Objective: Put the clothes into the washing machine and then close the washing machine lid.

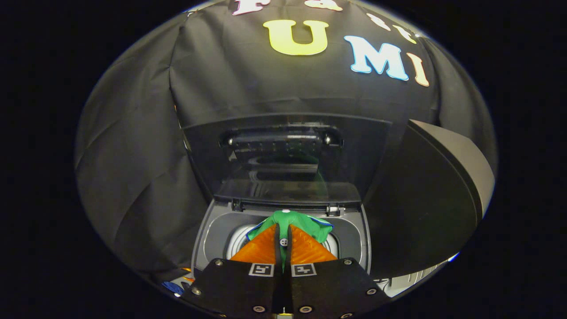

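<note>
Green garment (290, 220), edged in blue at its sides, is bunched at the tips of my gripper (283, 228) and pinched between the two fingers (261, 248), which are clenched together on it so that barely a slit remains between them. A strip of the cloth hangs down through that slit, and a small round button (283, 242) sits in it. The bulk of the fabric spreads just ahead of the fingertips and spills to either side of them, more to the right.

Directly beneath and around the held garment I see the top-loading washing machine (208, 235), its grey top surround framing the pale rim of the drum opening (237, 239). The garment is held above this opening, at its middle. I cannot tell whether the cloth touches the rim.

Beyond the fingers the washing machine lid (283, 155) stands raised and upright, hinged at the far edge of the opening; its dark glossy panel faces me and reflects the machine's interior. To the right of the lid rises a dark curved panel (447, 164). Behind everything hangs the booth's black cloth wall (133, 155).
</note>
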